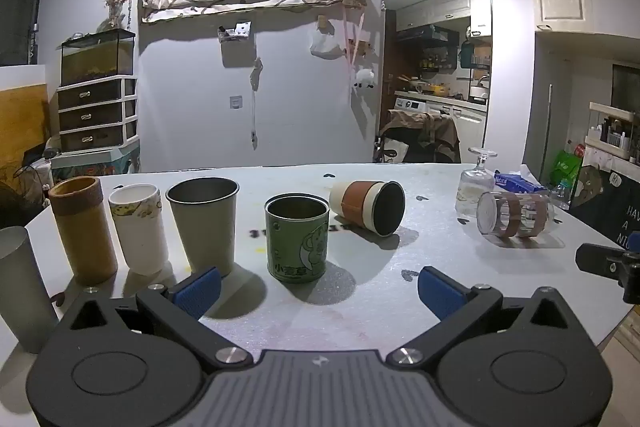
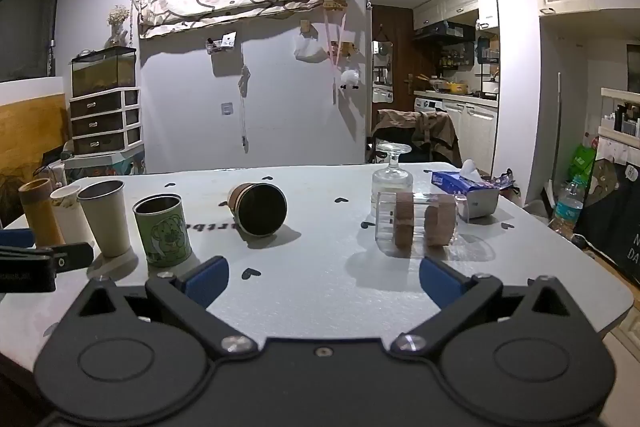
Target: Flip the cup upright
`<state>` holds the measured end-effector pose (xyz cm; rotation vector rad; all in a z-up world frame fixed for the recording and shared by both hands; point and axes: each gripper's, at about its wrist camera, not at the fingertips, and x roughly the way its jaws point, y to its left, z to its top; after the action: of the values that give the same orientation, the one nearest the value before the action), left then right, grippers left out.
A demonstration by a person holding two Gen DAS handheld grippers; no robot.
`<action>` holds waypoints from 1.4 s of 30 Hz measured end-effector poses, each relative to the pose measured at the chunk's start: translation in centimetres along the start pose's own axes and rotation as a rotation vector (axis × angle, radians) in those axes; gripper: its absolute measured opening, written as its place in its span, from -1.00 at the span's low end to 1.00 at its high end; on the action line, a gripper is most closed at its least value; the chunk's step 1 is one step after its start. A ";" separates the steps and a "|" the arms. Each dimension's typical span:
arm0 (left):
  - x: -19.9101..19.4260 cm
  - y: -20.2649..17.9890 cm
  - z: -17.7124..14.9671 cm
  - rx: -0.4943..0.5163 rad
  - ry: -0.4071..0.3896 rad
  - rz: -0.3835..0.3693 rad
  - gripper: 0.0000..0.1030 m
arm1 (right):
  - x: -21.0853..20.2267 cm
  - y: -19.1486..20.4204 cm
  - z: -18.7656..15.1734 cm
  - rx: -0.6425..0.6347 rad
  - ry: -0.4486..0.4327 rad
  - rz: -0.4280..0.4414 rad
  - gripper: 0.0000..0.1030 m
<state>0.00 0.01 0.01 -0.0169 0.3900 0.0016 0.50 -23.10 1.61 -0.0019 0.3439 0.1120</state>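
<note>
We've got both hand-held grippers, left (image 1: 319,287) and right (image 2: 323,281), spread wide with nothing in them; the tipped cup (image 2: 258,207) lies on the counter (image 2: 320,267) ahead of us, untouched.

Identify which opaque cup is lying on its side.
The cream cup with the brown sleeve, mouth toward the camera; the green tin and steel cup stand upright.
</note>
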 end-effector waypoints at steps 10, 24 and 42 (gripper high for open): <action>-0.1 -0.1 0.0 0.007 -0.007 0.001 1.00 | 0.0 0.0 0.0 0.003 -0.004 0.001 0.99; -0.1 0.3 0.1 0.004 -0.006 0.000 1.00 | 0.0 0.1 0.0 0.005 -0.001 -0.004 0.99; -0.1 0.1 0.2 0.002 -0.007 0.001 1.00 | 0.2 0.2 -0.2 0.005 -0.001 -0.003 0.99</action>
<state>-0.04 0.09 0.24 -0.0142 0.3830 0.0024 0.57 -22.90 1.41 0.0024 0.3427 0.1084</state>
